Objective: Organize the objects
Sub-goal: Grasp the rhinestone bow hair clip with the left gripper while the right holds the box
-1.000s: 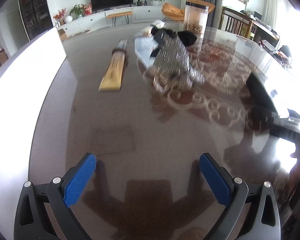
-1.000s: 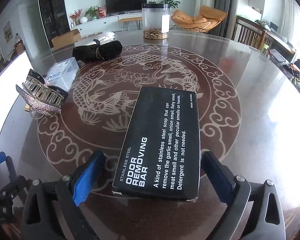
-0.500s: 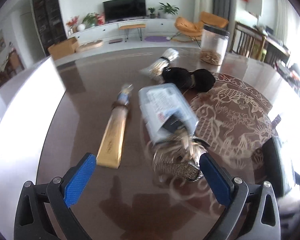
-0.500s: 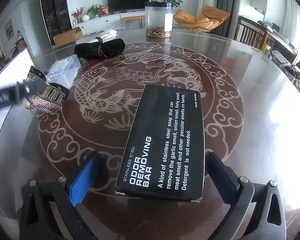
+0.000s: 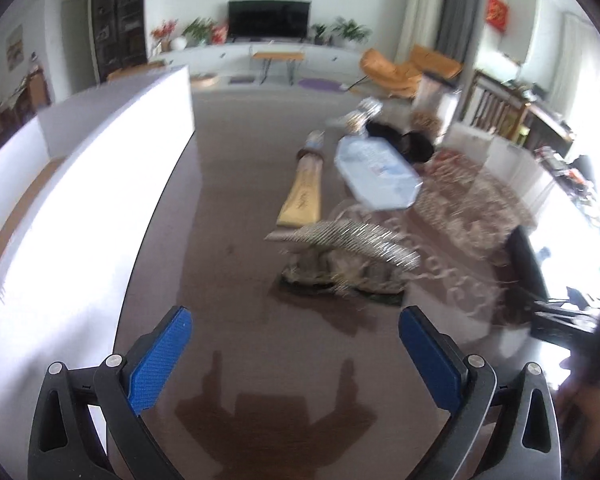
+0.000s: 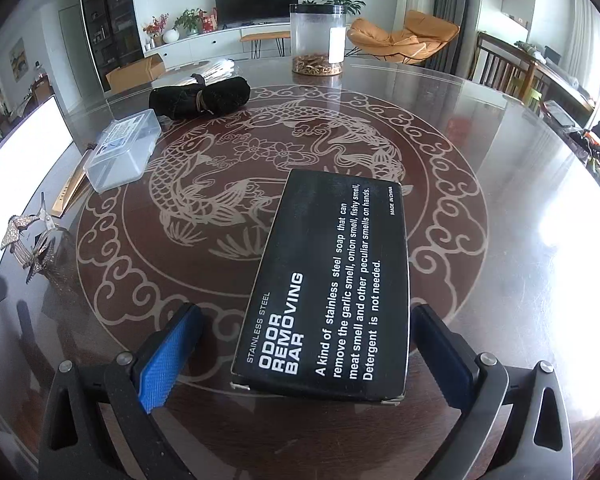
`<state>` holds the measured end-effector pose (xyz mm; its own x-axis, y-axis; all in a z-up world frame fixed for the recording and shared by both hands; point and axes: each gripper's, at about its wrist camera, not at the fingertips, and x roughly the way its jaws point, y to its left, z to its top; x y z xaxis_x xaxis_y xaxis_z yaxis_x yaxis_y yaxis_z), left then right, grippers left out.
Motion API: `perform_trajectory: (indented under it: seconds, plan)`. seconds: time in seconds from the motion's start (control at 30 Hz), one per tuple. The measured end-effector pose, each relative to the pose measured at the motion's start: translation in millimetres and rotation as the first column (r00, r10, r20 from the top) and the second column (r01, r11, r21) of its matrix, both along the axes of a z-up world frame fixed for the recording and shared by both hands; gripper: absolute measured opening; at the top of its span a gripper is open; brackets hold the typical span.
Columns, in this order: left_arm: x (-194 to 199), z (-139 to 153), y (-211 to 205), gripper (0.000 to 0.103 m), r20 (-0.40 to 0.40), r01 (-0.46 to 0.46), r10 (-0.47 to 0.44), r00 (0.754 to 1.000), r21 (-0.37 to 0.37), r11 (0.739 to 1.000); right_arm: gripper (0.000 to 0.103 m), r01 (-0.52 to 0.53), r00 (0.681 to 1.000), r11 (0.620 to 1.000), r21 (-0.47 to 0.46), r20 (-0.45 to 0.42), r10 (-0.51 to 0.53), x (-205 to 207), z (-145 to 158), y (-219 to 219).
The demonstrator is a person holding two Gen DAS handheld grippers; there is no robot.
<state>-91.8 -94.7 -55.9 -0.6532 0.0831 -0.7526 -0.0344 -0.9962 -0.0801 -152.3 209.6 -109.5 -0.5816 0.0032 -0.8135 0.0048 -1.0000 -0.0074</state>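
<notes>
Right gripper spread wide, nothing clamped; black odor-bar box flat on the glass table, near end between the blue pads, touching neither. Unmoved over the last second.

Left gripper also wide open and empty, over bare tabletop. View blurred, so mid-swing. Half a second ago close above the rhinestone hair clip; now backed off, clip ahead and slightly right. In right view clip at far-left table edge, shifted nearer from its spot a second ago. Likely nudged, not gripped.

Beyond: gold flat packet, clear plastic case, black rolled pouch, clear jar farthest. White panel along left.

Judgement: sorting barely begun; clip needs a fresh approach.
</notes>
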Motion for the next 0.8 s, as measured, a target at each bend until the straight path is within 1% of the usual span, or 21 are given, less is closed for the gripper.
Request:
perform_trajectory:
  seconds: [0.1, 0.2, 0.27, 0.33, 0.37, 0.5, 0.57, 0.6, 0.63, 0.67, 0.7, 0.77, 0.8]
  plan:
    - [-13.4, 4.1, 11.5, 0.103, -0.003, 0.03, -0.03, 1.0, -0.043, 0.999, 0.103, 0.0, 1.0, 1.0, 0.0, 0.0, 0.0, -0.1, 0.0, 0.0]
    - [-24.9, 0.3, 19.2, 0.103, 0.002, 0.05, -0.05, 0.999, -0.017, 0.999, 0.103, 0.0, 1.0, 1.0, 0.0, 0.0, 0.0, -0.2, 0.0, 0.0]
    - [-30.9, -3.5, 26.3, 0.103, -0.008, 0.062, -0.062, 0.998, -0.022, 0.998, 0.103, 0.0, 1.0, 1.0, 0.0, 0.0, 0.0, -0.2, 0.0, -0.1]
    - [-36.1, -8.5, 30.0, 0.103, -0.024, 0.047, -0.048, 0.999, -0.034, 0.998, 0.103, 0.0, 1.0, 1.0, 0.0, 0.0, 0.0, -0.3, 0.0, 0.0]
    - [-40.7, -11.9, 30.2, 0.103, -0.023, 0.04, -0.041, 0.999, -0.029, 0.999, 0.103, 0.0, 1.0, 1.0, 0.0, 0.0, 0.0, -0.3, 0.0, 0.0]
    - [-65.9, -24.5, 27.0, 0.103, 0.023, 0.011, -0.011, 1.0, 0.007, 1.0, 0.103, 0.0, 1.0, 1.0, 0.0, 0.0, 0.0, -0.2, 0.0, 0.2]
    - [-77.4, -30.0, 24.7, 0.103, 0.068, 0.004, -0.006, 0.998, 0.021, 1.0, 0.103, 0.0, 1.0, 1.0, 0.0, 0.0, 0.0, -0.3, 0.1, 0.0]
    - [-80.4, -31.2, 22.7, 0.099, 0.077, 0.006, -0.009, 0.997, 0.038, 0.999, 0.103, 0.0, 1.0, 1.0, 0.0, 0.0, 0.0, -0.3, 0.1, 0.0]
    - [-79.6, -30.8, 21.9, 0.075, 0.068, 0.011, -0.014, 0.998, 0.041, 0.999, 0.103, 0.0, 1.0, 1.0, 0.0, 0.0, 0.0, -0.4, 0.1, 0.0]
    - [-77.9, -30.0, 22.0, 0.075, 0.059, 0.012, -0.013, 0.998, 0.027, 1.0, 0.103, 0.0, 1.0, 1.0, 0.0, 0.0, 0.0, -0.4, 0.1, 0.0]
    - [-74.7, -28.4, 21.6, 0.071, 0.047, 0.006, -0.006, 0.999, 0.009, 1.0, 0.103, 0.0, 1.0, 1.0, 0.0, 0.0, 0.0, -0.4, 0.1, 0.0]
    - [-65.6, -25.2, 19.8, 0.071, 0.022, 0.007, -0.008, 1.0, 0.007, 1.0, 0.103, 0.0, 1.0, 1.0, -0.001, 0.0, 0.0, -0.4, 0.1, 0.1]
    - [-57.8, -21.9, 20.2, 0.071, 0.006, 0.012, -0.012, 1.0, -0.008, 1.0, 0.103, -0.001, 1.0, 1.0, -0.001, 0.001, 0.001, -0.5, 0.1, 0.1]
